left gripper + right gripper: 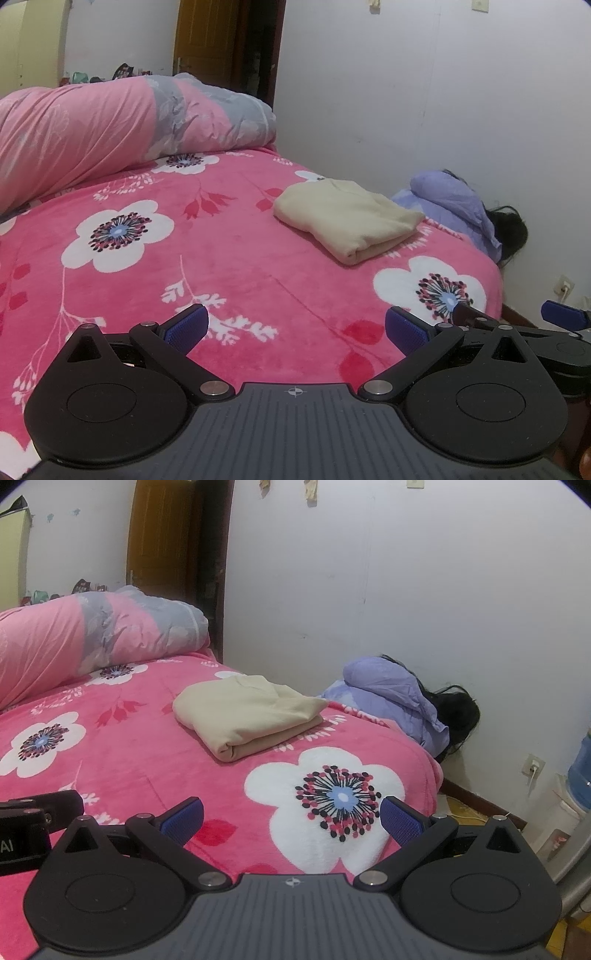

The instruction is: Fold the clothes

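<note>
Both tongs, left tongs [295,326] and right tongs [291,818], are wide open and empty. The cream cloth [245,714] sits folded on the bed [147,760] at 12 o'clock. Next, reach slowly for the purple pile [391,698] at 1 o'clock.

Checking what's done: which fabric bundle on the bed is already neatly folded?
The beige garment, a flat squared stack alone on the pink floral blanket. The pink-and-grey duvet is only loosely rolled; the lilac bundle is crumpled by the wall.

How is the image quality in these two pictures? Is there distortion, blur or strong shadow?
Left wrist view: fisheye bending curves the bed blanket and the corners go dark; light is soft, with no hard shadows. Right wrist view: the same curving bends the door frame; the folded beige garment is fairly sharp, and the white wall shows no glare.
</note>
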Demonstrator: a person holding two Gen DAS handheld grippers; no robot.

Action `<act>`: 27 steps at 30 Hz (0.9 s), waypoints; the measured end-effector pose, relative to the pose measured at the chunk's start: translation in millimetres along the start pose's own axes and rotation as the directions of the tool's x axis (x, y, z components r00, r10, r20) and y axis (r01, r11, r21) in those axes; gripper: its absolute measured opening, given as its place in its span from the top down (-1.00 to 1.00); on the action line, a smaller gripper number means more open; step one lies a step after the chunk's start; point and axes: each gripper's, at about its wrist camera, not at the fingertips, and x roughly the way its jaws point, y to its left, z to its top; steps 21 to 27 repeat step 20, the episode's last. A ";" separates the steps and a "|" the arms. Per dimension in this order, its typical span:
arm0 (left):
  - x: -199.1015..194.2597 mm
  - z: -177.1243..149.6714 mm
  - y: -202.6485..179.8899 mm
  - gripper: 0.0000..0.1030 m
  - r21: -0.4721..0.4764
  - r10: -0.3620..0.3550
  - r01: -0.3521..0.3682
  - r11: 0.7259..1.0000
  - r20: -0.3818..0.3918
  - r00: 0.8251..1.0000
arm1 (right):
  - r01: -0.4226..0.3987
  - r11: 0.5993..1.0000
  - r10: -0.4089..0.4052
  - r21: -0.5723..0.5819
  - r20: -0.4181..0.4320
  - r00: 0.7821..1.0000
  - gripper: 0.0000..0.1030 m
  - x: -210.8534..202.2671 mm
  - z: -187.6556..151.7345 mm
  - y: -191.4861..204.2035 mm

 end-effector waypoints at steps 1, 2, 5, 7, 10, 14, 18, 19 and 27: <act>-0.2 -0.1 0.3 -1.00 0.000 0.001 -0.001 1.000 0.000 1.000 | 0.000 1.000 0.000 0.000 0.000 1.000 -1.00 -0.2 -0.1 0.3; -0.5 -0.3 0.6 -1.00 0.000 0.002 -0.002 1.000 0.000 1.000 | 0.000 1.000 0.000 0.000 0.000 1.000 -1.00 -0.4 -0.1 0.3; -0.4 -0.2 0.8 -1.00 -0.002 0.002 -0.002 1.000 -0.001 1.000 | 0.000 1.000 0.000 -0.002 -0.001 1.000 -1.00 -0.2 -0.1 0.6; -0.5 0.1 1.0 -1.00 -0.003 0.003 -0.003 1.000 -0.001 1.000 | 0.000 1.000 0.000 -0.002 -0.001 1.000 -1.00 0.0 0.0 0.8; -0.5 0.1 1.5 -1.00 -0.004 0.004 -0.004 1.000 -0.001 1.000 | 0.000 1.000 0.000 -0.002 -0.001 1.000 -1.00 -0.4 -0.2 1.0; -0.2 0.2 2.2 -1.00 -0.005 0.005 -0.005 1.000 -0.002 1.000 | -0.001 1.000 0.001 -0.003 -0.002 1.000 -1.00 -0.3 -0.3 1.7; 0.1 0.3 3.7 -1.00 -0.007 0.005 -0.005 1.000 -0.003 1.000 | -0.002 1.000 0.002 -0.005 -0.003 1.000 -1.00 0.2 -0.5 2.1; 0.0 0.3 4.0 -1.00 -0.007 0.005 -0.005 1.000 -0.003 1.000 | -0.002 1.000 0.002 -0.005 -0.003 1.000 -1.00 0.0 -0.6 2.7; -0.1 0.5 4.2 -1.00 -0.008 0.005 -0.005 1.000 -0.004 1.000 | -0.002 1.000 0.002 -0.005 -0.003 1.000 -1.00 0.0 -0.6 2.6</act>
